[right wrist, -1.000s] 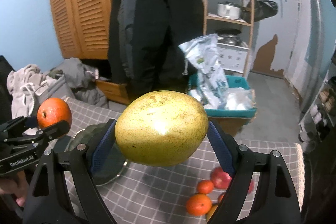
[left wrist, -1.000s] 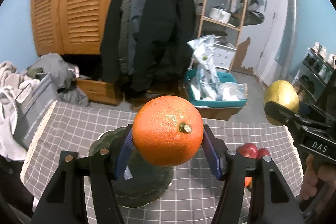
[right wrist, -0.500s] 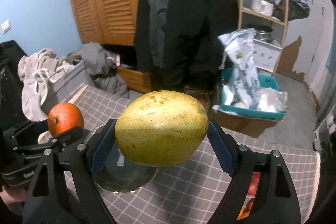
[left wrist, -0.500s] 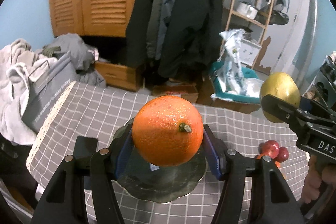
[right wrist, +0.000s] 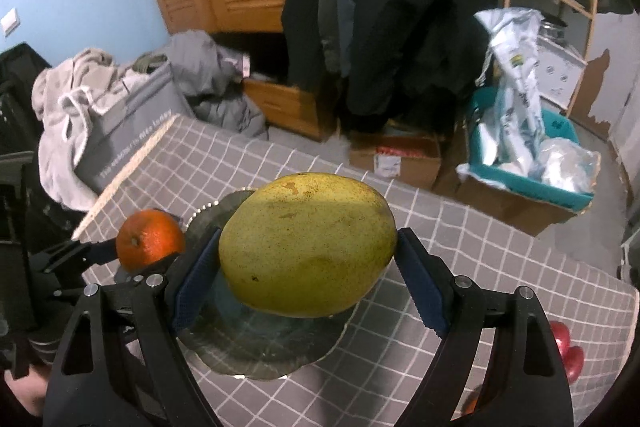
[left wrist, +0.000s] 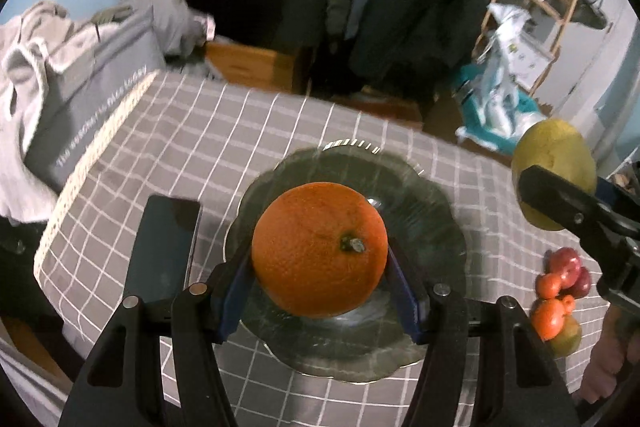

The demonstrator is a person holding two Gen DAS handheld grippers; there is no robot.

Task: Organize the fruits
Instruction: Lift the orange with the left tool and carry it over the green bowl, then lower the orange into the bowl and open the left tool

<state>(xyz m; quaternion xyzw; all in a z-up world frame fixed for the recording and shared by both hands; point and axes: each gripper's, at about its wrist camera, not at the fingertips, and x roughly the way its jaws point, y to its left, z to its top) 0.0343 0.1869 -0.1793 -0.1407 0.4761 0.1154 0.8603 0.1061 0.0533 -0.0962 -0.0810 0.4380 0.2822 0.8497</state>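
**A:** How will the fruit handle, and where is it?

**B:** The left claw (left wrist: 320, 291) is clamped on one orange (left wrist: 320, 250), its blue pads on opposite sides at the widest part, stem facing the camera. It hangs just above the middle of the glass plate (left wrist: 424, 203). An orange looks firm and fairly light, with a pebbled skin that should give the pads purchase, so the middle is a sound place to hold it. The right claw (right wrist: 308, 277) is clamped on one yellow-green mango (right wrist: 307, 245), gripped end to end, above the plate's near right side. A mango is likely heavier, smooth and easily bruised; I judge it could slip or mark under a hard squeeze.

**A:** And the counts?

**B:** One plate, nothing resting on it as far as I can see. One dark phone (left wrist: 162, 251) lies flat just left of the plate. Right of the plate, on the checked desk (left wrist: 192, 131), sits a small heap of loose fruit (left wrist: 560, 291): about two red, three small orange ones and a greenish one, though overlap makes that uncertain.
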